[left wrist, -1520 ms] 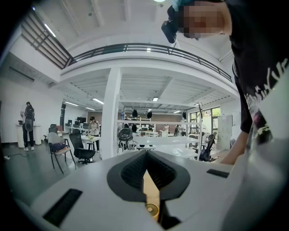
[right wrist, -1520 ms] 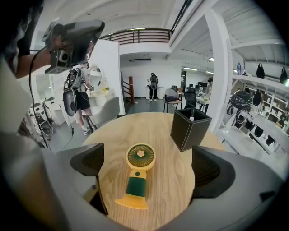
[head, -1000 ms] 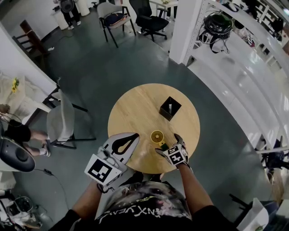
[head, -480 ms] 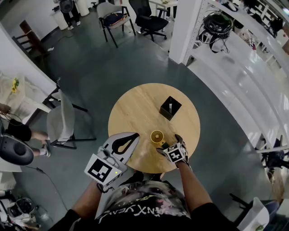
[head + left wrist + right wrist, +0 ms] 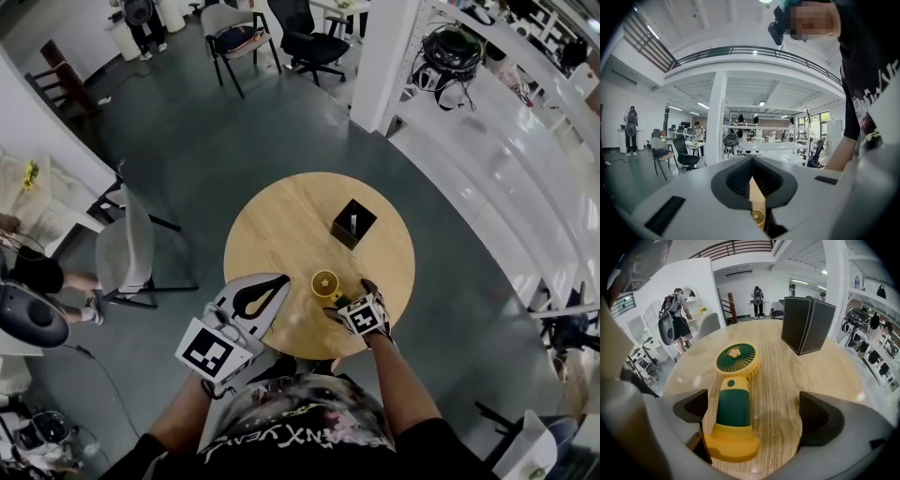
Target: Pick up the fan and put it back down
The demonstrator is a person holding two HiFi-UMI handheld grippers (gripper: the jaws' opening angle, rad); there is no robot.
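Note:
A small green and yellow hand fan [image 5: 326, 282] lies flat on the round wooden table [image 5: 281, 225], near its front edge. In the right gripper view the fan [image 5: 733, 390] points its round head away from me. Its green handle and yellow base lie between the jaws, closer to the left one. My right gripper [image 5: 349, 300] [image 5: 754, 411] is open around the handle, with neither jaw pressing on it. My left gripper [image 5: 279, 280] [image 5: 752, 161] hovers at the table's front left edge, its jaws shut on nothing.
A black open-topped box [image 5: 353, 224] [image 5: 806, 324] stands on the table beyond the fan. A grey chair [image 5: 127, 248] stands left of the table, and a white pillar [image 5: 389, 56] and shelving stand at the back right. People stand in the far background.
My right gripper has edged slightly forward along the fan's handle. The fan and my left gripper have hardly moved.

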